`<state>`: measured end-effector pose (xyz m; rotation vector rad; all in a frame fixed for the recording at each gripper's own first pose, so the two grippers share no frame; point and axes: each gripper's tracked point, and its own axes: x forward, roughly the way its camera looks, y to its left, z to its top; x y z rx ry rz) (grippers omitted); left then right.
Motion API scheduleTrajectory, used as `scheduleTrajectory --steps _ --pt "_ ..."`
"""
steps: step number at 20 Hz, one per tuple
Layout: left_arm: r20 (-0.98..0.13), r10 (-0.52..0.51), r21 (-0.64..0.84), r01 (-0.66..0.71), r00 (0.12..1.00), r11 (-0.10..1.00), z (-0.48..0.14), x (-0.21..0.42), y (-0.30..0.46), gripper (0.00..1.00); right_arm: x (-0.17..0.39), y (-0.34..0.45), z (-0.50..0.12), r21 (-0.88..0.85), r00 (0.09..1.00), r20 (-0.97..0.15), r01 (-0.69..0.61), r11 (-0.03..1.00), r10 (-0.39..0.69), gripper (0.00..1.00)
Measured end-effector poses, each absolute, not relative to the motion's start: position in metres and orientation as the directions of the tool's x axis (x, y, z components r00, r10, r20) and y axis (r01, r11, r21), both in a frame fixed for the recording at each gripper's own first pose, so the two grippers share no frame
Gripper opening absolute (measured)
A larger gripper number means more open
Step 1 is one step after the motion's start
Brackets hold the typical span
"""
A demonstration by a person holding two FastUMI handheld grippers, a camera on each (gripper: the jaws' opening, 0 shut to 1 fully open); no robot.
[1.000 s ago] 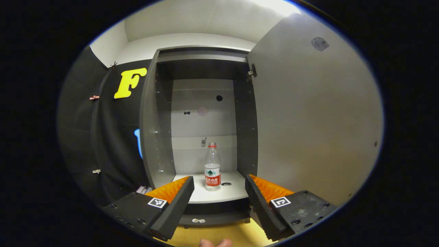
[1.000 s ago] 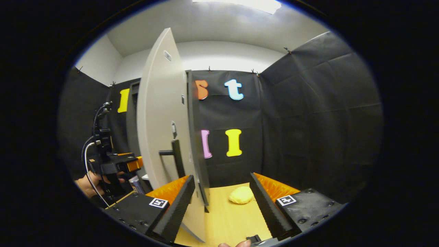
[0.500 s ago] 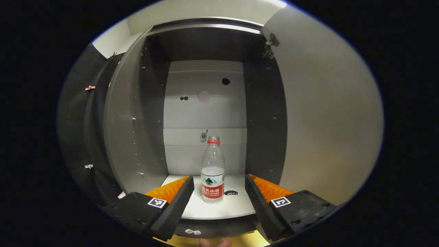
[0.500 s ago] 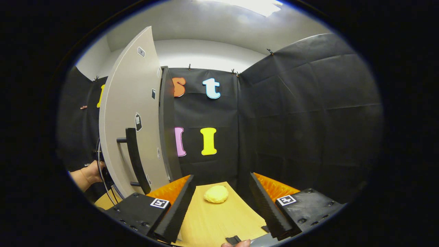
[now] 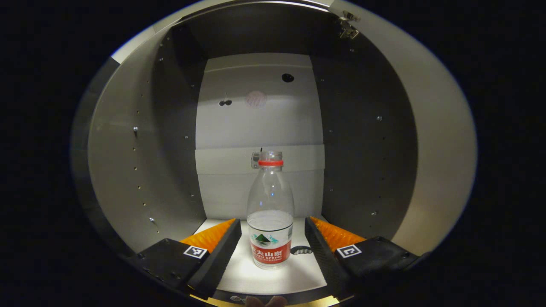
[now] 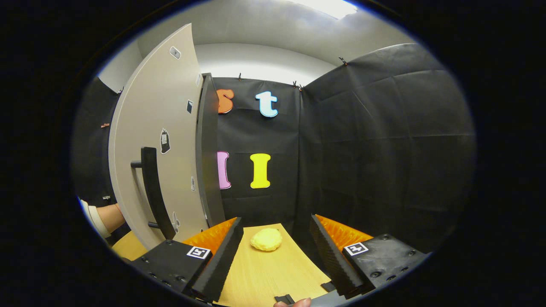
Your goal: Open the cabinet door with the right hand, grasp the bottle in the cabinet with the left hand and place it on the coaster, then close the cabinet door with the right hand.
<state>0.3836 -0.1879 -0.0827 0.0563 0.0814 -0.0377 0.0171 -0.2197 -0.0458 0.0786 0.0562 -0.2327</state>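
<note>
In the left gripper view a clear water bottle [image 5: 270,215] with a red cap ring and red label stands upright on the white cabinet floor [image 5: 273,275]. My left gripper [image 5: 273,238] is open, its fingers reaching to either side of the bottle's lower half without touching it. In the right gripper view the grey cabinet door [image 6: 164,140] stands wide open at the left, with its dark bar handle [image 6: 152,192] facing me. My right gripper [image 6: 276,245] is open over the wooden table [image 6: 268,275], holding nothing. A yellow coaster [image 6: 266,239] lies on the table just beyond its fingertips.
The cabinet's dark side walls [image 5: 367,140] and the open door's inner face [image 5: 435,140] close in around the left gripper. A person's forearm and sleeve [image 6: 102,217] reach in behind the door. Black cloth walls [image 6: 384,140] bound the table at back and right.
My left gripper has advanced into the cabinet, so the bottle now sits between its fingers. The right gripper drew away from the door, leaving the handle farther left.
</note>
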Motion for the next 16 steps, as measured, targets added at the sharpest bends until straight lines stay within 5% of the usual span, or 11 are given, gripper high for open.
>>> scheduleTrajectory --steps 7,8,9,16 --pt "-0.114 -0.007 0.037 0.011 0.993 0.999 -0.106 0.416 -0.184 0.95 0.019 -0.222 -0.046 0.056 0.969 -0.050 0.245 0.968 -0.242 0.97" --pt "-0.114 -0.001 0.044 0.006 0.993 0.999 -0.105 0.415 -0.182 0.93 0.018 -0.222 -0.047 0.052 0.969 -0.051 0.245 0.968 -0.242 0.98" --pt "-0.111 -0.012 0.044 0.017 0.994 0.999 -0.104 0.414 -0.184 0.78 0.019 -0.222 -0.047 0.049 0.968 -0.051 0.248 0.968 -0.246 0.98" --pt "-0.044 -0.057 0.071 0.060 0.997 0.996 -0.067 0.369 -0.180 0.76 0.018 -0.220 -0.045 0.058 0.972 -0.033 0.234 0.971 -0.232 0.98"
